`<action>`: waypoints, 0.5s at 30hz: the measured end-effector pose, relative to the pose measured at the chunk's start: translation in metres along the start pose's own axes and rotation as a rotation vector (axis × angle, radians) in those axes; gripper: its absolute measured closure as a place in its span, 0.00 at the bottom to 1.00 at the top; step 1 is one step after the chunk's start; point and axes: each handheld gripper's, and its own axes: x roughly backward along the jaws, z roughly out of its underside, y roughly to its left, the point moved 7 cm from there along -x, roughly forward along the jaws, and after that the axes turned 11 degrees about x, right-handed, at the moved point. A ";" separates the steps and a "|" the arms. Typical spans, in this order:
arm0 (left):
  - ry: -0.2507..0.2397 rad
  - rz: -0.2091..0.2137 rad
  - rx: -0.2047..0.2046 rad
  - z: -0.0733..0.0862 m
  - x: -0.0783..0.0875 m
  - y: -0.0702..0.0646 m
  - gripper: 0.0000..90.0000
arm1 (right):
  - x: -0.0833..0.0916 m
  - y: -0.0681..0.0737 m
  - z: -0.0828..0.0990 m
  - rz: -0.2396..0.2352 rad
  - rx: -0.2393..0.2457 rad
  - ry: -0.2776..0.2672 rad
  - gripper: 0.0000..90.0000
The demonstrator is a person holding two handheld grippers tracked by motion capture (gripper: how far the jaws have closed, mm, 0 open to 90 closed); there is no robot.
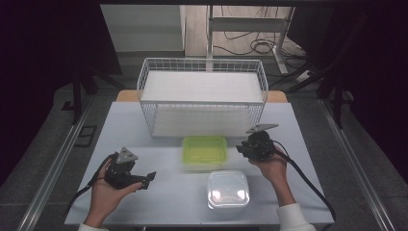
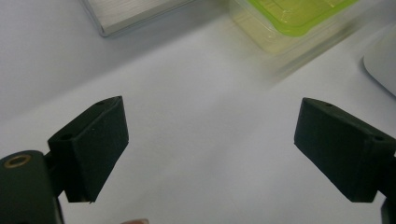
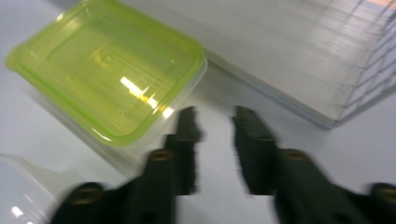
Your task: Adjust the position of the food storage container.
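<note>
The right gripper (image 3: pixel 215 135), partly open and holding nothing, is just right of the green container (image 1: pixel 205 150); the left gripper (image 2: pixel 210 149) is wide open and holds nothing.

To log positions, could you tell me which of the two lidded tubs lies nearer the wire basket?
The green-lidded tub, just before the basket; the clear tub sits nearer the person.

Bright overhead light glares on the green lid (image 3: pixel 112 70); right gripper view blurred, surroundings dark.
</note>
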 end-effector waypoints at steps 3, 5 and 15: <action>-0.001 0.001 0.011 0.000 0.001 0.002 0.11 | 0.010 0.000 -0.003 -0.001 -0.033 -0.031 0.48; -0.004 -0.008 0.011 0.000 0.002 0.003 0.11 | 0.018 0.000 -0.004 0.002 -0.052 -0.051 0.44; -0.054 0.026 0.074 -0.007 0.011 0.005 0.14 | 0.047 0.003 0.003 0.000 -0.108 -0.112 0.32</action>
